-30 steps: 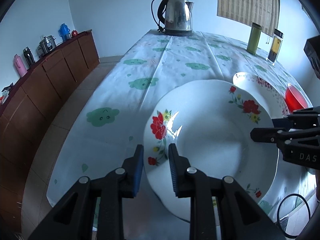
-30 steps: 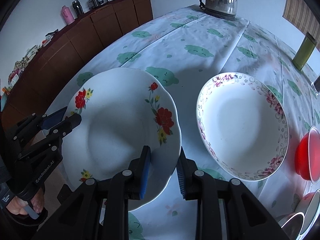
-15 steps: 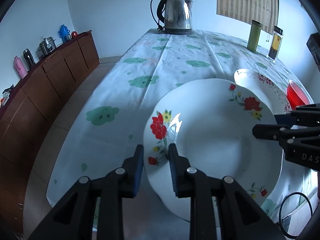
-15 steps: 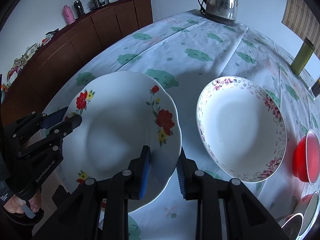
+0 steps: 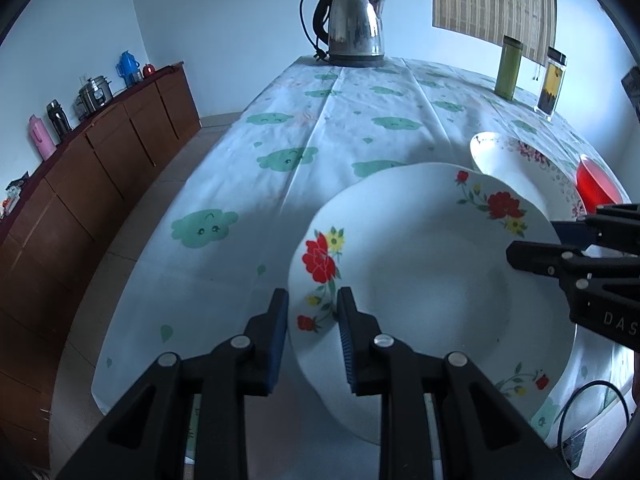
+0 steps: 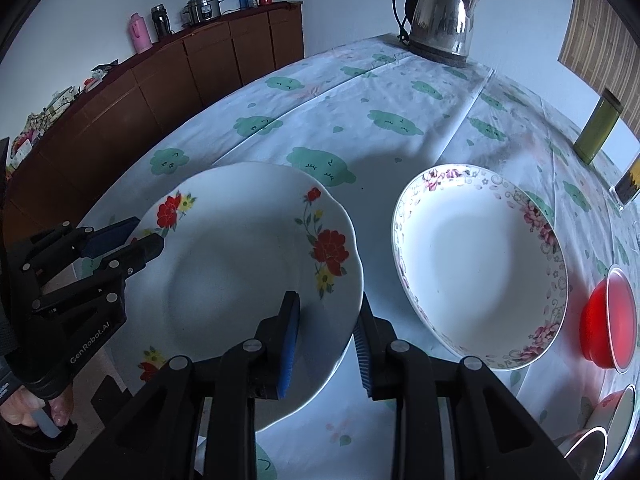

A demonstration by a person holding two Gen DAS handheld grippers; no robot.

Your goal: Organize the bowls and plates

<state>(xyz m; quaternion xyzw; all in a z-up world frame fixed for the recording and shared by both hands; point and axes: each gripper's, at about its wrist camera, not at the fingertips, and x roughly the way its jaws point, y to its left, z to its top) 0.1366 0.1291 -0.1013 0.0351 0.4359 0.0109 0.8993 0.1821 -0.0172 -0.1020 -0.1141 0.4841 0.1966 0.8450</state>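
A white plate with red flowers [image 5: 432, 280] [image 6: 240, 264] hangs above the near end of the table, held by opposite rims. My left gripper [image 5: 312, 312] is shut on its left rim, one pad under and one over the edge. My right gripper [image 6: 326, 320] is shut on the right rim in the same way. Each gripper also shows in the other view: the right gripper [image 5: 560, 240] at the plate's right edge, the left gripper [image 6: 132, 236] at its left edge. A second white plate with a pink flower border [image 6: 480, 264] [image 5: 512, 164] lies on the table to the right.
A red bowl [image 6: 608, 316] [image 5: 596, 184] sits right of the pink plate, with more bowls [image 6: 608, 420] nearer. A steel kettle [image 5: 354, 28], a green canister [image 5: 508, 68] and a dark jar [image 5: 552, 80] stand at the far end. A wooden sideboard [image 5: 100, 168] lines the left wall.
The right wrist view has tipped up slightly, so more of the far wall and kettle shows. Both grippers keep their hold on the red-flower plate, which has barely shifted.
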